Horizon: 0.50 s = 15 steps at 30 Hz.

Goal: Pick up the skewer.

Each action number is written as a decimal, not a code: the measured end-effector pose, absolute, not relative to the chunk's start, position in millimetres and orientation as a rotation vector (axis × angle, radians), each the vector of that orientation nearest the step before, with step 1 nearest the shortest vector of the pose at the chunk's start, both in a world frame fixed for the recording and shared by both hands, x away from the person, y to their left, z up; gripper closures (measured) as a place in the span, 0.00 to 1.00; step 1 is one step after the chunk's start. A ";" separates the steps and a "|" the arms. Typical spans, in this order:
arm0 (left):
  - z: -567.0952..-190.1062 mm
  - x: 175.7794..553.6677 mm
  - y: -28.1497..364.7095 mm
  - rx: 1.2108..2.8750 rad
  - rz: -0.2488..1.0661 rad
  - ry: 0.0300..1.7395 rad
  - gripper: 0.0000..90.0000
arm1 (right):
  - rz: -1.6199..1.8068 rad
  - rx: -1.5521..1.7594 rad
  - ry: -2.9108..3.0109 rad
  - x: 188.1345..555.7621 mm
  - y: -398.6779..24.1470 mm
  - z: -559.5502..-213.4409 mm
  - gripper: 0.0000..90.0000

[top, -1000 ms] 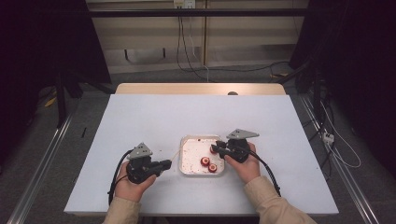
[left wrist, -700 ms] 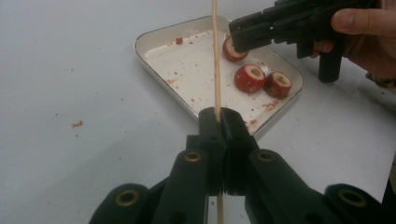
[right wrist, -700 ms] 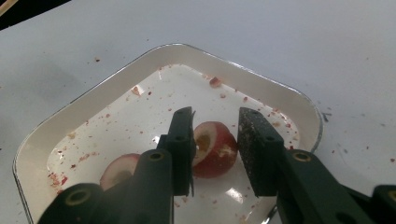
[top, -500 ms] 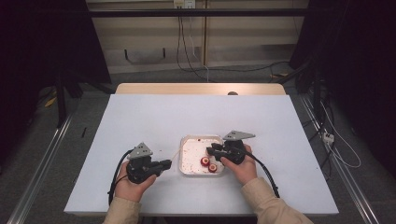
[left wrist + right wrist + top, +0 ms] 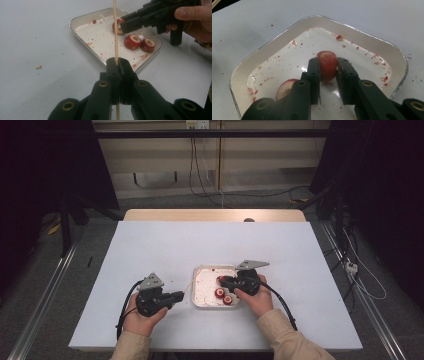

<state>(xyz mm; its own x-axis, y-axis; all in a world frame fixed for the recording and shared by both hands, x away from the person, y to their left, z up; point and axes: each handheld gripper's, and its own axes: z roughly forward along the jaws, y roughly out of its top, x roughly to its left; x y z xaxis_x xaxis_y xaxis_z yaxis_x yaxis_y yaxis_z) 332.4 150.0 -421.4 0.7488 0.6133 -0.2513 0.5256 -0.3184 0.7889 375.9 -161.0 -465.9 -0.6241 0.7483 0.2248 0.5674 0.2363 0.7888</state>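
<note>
The red fruit piece (image 5: 326, 65) sits clamped between the two black jaws of the right gripper (image 5: 327, 72), a rounded red chunk with a pale speckled top, held just over the floor of the white tray (image 5: 367, 42). The jaws have just been closing, and the pads press on both of its flanks. In the high view the right gripper (image 5: 223, 282) lies over the tray's 3 o'clock edge (image 5: 196, 285), pointing toward 9 o'clock, with the person's right hand (image 5: 256, 296) wrapped round its body.

Two more cored fruit slices (image 5: 139, 43) lie side by side in the tray, red-skinned with pale centres and a hole through each; in the high view they rest at about 5 o'clock inside the tray (image 5: 223, 296), just beside the right gripper's jaws. In the right gripper view one pale slice (image 5: 285, 90) peeks out from behind the left jaw at 7 o'clock. Red crumbs and juice stains speckle the tray floor, and a few specks lie scattered on the table (image 5: 165, 245) around it.

The left gripper (image 5: 117, 65) is clenched on a thin wooden skewer (image 5: 115, 30), which runs straight up toward 12 o'clock from between its closed jaws, crossing in front of the tray. In the high view the left gripper (image 5: 178, 295) rests on the table at 9 o'clock from the tray, near it but apart, aimed toward 3 o'clock, and the left hand (image 5: 140, 317) grips it from below. The tray stands in the near half of the white table, slightly right of centre.
</note>
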 end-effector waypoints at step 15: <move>-420.7 330.1 148.2 1.999 0.112 0.850 0.99 | 1.597 1.399 2.228 373.5 -176.6 -448.9 0.83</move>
